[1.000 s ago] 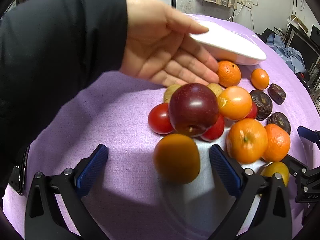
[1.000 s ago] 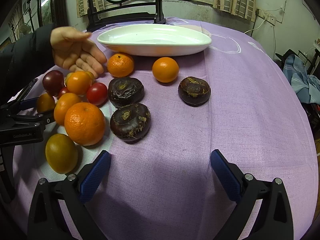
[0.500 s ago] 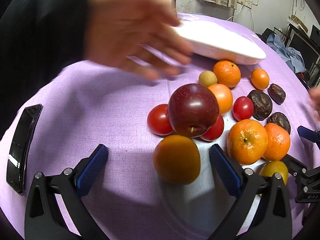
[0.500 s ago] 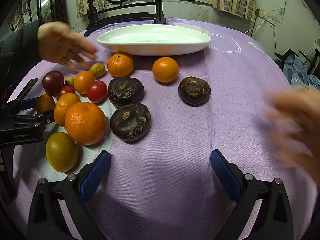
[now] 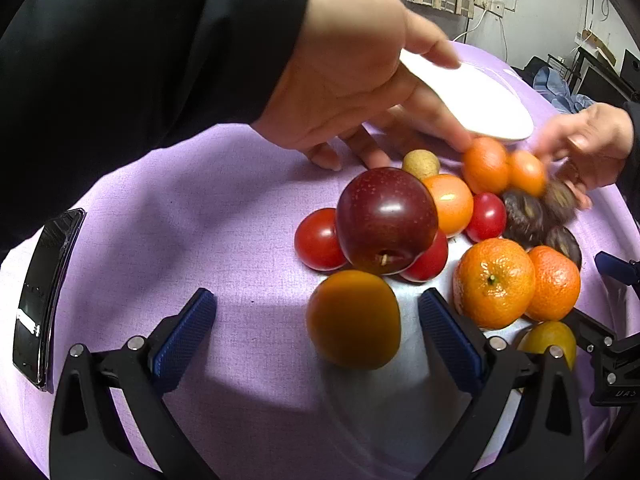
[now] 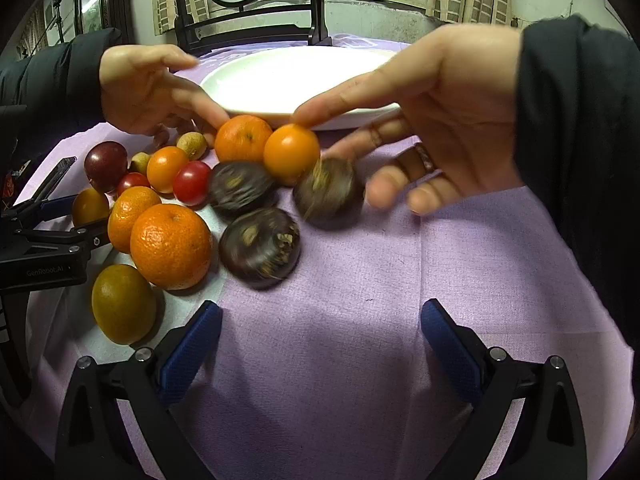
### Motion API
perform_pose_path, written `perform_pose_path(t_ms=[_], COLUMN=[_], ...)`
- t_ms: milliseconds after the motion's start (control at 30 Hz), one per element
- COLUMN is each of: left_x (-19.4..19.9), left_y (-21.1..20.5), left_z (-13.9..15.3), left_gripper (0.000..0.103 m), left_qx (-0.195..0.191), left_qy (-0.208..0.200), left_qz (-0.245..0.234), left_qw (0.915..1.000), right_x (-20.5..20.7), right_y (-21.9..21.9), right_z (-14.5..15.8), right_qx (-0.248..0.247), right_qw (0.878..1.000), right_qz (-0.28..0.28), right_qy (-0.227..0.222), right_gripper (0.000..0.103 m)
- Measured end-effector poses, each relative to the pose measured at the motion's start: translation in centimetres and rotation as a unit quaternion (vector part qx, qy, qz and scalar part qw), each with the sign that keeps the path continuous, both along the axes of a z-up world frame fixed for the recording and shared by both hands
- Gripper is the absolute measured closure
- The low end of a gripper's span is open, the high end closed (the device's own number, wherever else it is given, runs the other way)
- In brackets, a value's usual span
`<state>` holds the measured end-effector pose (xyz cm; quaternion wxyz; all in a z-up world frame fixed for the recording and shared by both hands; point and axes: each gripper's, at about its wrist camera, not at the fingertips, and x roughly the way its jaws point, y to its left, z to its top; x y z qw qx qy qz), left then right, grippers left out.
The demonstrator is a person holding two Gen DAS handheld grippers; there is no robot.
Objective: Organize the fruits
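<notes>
A purple cloth covers my table, and a white oval dish sits at its far side with nothing in it. My two bare hands, sleeves black, reach over the fruit: the left hand beside a mandarin, the right hand with a fingertip on a smooth orange fruit, blurred. Both of my tongs lie on the cloth: the left gripper with jaws apart around nothing, a yellow-orange plum just ahead between them, and the right gripper likewise spread over bare cloth. The fruits huddle on the left, near the dish: a dark red plum propped on cherry tomatoes, two big mandarins, three dark water chestnuts, small tan longans. A black phone lies at far left.
</notes>
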<state>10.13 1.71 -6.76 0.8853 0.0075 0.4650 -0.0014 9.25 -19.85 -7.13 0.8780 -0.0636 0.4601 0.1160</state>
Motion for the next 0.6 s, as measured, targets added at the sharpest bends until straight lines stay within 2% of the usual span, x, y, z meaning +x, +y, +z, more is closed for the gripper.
perform_pose_path(t_ms=[600], left_x=[0.16], left_y=[0.02], left_z=[0.00], left_gripper=[0.004], left_qx=[0.000], left_qy=[0.000], left_qz=[0.000], left_qw=[1.0000], right_x=[-0.06], right_y=[-0.02], right_z=[0.00], right_qx=[0.000], right_qw=[1.000], right_qz=[0.000], right_qy=[0.000], right_gripper=[0.003])
